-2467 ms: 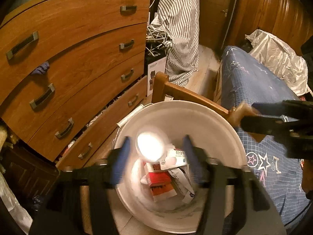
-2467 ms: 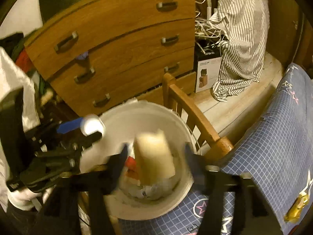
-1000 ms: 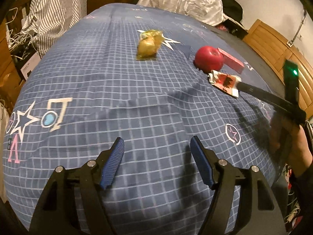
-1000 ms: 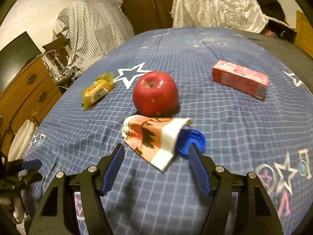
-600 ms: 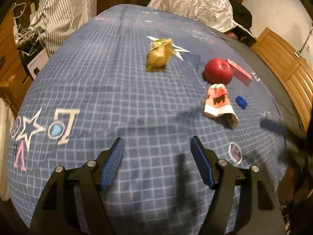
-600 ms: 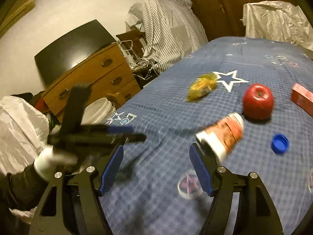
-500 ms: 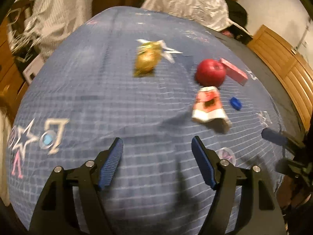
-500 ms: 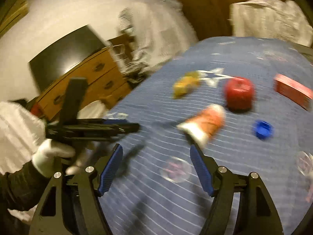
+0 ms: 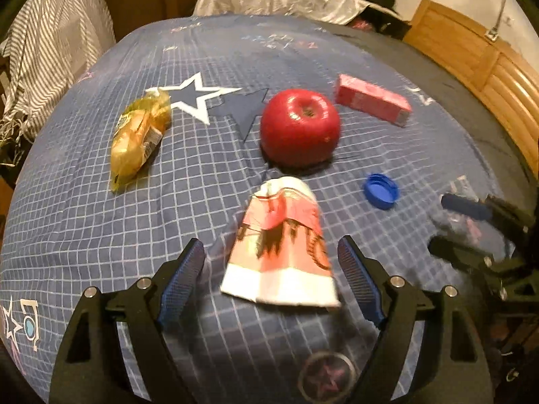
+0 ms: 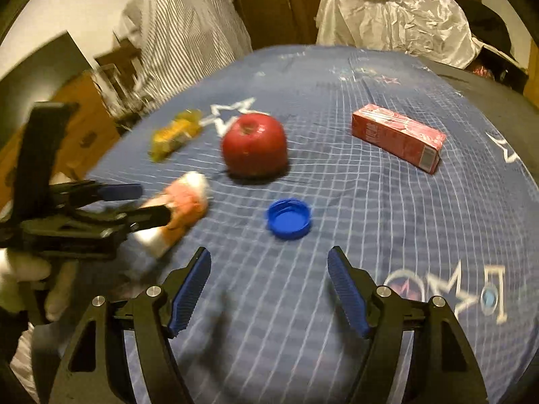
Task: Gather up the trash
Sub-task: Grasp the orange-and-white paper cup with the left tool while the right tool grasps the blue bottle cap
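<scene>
A crushed red-and-white paper cup (image 9: pixel 283 245) lies on its side on the blue checked bedspread (image 9: pixel 84 208). My left gripper (image 9: pixel 271 269) is open, its fingers on either side of the cup's near end, not closed on it; it also shows in the right wrist view (image 10: pixel 141 202). A blue bottle cap (image 10: pixel 289 218) lies just ahead of my open, empty right gripper (image 10: pixel 269 286). A yellow snack wrapper (image 9: pixel 139 139) lies at the left. A red carton (image 10: pixel 397 138) lies at the back right.
A red apple (image 9: pixel 299 131) sits just behind the cup. A striped cloth (image 10: pixel 182 33) hangs over furniture at the far left. A crumpled silver sheet (image 10: pixel 394 13) lies beyond the bed. A wooden headboard (image 9: pixel 471 54) stands at the right.
Both grippers left the white bin and swung over the bed. My left gripper has closed in on the paper cup. My right gripper has moved toward the blue cap.
</scene>
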`<control>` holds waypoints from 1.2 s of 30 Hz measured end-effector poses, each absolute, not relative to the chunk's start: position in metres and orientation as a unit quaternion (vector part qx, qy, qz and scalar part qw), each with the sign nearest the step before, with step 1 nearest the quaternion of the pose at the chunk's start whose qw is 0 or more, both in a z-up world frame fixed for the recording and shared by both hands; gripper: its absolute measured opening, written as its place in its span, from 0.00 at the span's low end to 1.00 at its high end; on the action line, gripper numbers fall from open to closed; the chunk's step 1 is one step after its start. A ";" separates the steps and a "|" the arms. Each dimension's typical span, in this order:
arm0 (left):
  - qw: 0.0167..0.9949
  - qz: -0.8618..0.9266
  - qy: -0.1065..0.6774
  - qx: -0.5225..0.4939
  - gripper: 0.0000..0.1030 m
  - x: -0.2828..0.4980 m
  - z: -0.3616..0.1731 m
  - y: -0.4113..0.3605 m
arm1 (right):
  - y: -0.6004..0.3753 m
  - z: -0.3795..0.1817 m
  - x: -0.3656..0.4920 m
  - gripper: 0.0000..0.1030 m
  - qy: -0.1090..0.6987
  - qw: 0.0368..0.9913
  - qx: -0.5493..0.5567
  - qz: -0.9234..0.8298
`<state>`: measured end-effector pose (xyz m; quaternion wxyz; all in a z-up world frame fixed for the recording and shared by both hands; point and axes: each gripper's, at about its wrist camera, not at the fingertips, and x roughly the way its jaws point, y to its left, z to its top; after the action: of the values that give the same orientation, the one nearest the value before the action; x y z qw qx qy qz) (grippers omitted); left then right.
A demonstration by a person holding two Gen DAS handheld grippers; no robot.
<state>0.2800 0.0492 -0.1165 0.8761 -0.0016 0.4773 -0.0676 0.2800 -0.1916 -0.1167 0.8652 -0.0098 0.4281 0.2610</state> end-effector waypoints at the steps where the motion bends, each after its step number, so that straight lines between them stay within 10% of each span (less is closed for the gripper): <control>1: 0.875 -0.067 0.480 0.002 0.76 0.282 -0.120 0.048 | -0.187 -0.119 0.289 0.71 0.433 0.864 -0.020 0.257; 14: 0.872 -0.039 0.487 0.034 0.74 0.298 -0.143 0.039 | -0.142 -0.147 0.341 0.52 0.475 0.844 -0.103 0.226; 36: 0.890 -0.014 0.456 0.031 0.41 0.290 -0.138 0.042 | -0.139 -0.146 0.322 0.40 0.441 0.865 -0.091 0.223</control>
<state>0.2905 0.0418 -0.1375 0.8895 0.0311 0.4556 -0.0144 0.3225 -0.1389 -0.1465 0.8647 -0.0908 0.4410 0.2226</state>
